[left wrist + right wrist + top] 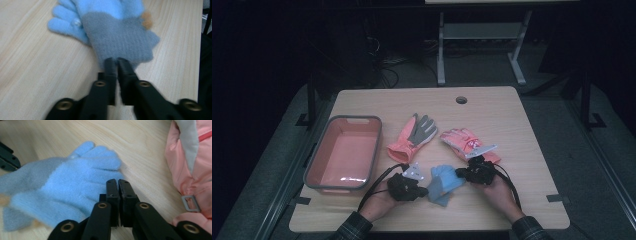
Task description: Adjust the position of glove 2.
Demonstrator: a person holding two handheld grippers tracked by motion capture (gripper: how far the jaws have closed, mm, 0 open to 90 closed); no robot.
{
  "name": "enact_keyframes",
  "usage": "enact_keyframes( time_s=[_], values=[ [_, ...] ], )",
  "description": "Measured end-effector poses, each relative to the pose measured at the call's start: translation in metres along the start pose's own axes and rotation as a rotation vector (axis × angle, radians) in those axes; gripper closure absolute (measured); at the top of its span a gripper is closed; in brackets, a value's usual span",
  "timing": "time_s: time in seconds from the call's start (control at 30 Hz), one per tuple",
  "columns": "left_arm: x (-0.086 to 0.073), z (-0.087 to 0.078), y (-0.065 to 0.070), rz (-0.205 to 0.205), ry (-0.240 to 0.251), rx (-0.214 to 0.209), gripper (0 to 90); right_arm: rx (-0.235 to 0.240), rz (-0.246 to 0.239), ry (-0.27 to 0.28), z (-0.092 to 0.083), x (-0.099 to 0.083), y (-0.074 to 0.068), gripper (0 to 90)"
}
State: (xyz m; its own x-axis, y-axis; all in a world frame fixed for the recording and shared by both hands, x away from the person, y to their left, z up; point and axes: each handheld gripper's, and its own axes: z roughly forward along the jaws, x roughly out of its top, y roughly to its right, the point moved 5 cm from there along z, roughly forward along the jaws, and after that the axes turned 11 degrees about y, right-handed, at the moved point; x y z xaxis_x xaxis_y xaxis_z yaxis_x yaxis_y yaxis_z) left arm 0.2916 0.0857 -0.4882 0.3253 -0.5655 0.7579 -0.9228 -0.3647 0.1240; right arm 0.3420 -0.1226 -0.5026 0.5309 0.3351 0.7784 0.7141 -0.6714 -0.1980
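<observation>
Blue gloves [443, 184] lie stacked on the table [492, 115] near its front edge, between the two grippers. High view: left gripper [424, 189] meets the cuff end, right gripper [459, 173] the finger end; pink glove [412, 136], second pink glove [466, 143] and pink basin [344, 152] lie behind. Left gripper view: jaws closed, pinching the grey cuff [120, 40]; an orange patch [147, 20] shows at the side. Right gripper view: jaws closed on the blue fingers [100, 162]; a grey buckle [190, 203] on the adjacent pink glove is visible.
</observation>
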Motion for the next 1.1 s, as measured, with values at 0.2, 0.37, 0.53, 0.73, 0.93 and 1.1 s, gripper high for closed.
enact_keyframes(
  time_s=[0.2,0.37,0.53,0.73,0.93,1.1],
  values=[
    [0.005,-0.010,-0.005,0.010,0.020,0.015,89.2,0.014,-0.001,0.064,-0.013,0.012,0.000,89.5],
    [0.004,-0.010,-0.015,-0.026,0.041,0.019,64.1,0.029,-0.021,0.113,-0.022,0.021,-0.004,89.7],
    [0.005,-0.001,-0.013,-0.053,0.041,-0.036,52.9,0.037,-0.032,0.131,-0.022,0.026,-0.008,89.7],
    [0.005,0.011,-0.008,-0.032,0.003,-0.069,63.8,0.041,-0.045,0.129,-0.020,0.026,-0.010,89.7],
    [0.004,0.018,-0.003,-0.002,-0.042,-0.059,89.6,0.046,-0.049,0.133,-0.019,0.026,-0.011,89.8],
    [0.005,0.014,-0.003,-0.011,-0.034,-0.045,89.7,0.052,-0.061,0.152,-0.023,0.029,-0.013,89.8]
  ],
)
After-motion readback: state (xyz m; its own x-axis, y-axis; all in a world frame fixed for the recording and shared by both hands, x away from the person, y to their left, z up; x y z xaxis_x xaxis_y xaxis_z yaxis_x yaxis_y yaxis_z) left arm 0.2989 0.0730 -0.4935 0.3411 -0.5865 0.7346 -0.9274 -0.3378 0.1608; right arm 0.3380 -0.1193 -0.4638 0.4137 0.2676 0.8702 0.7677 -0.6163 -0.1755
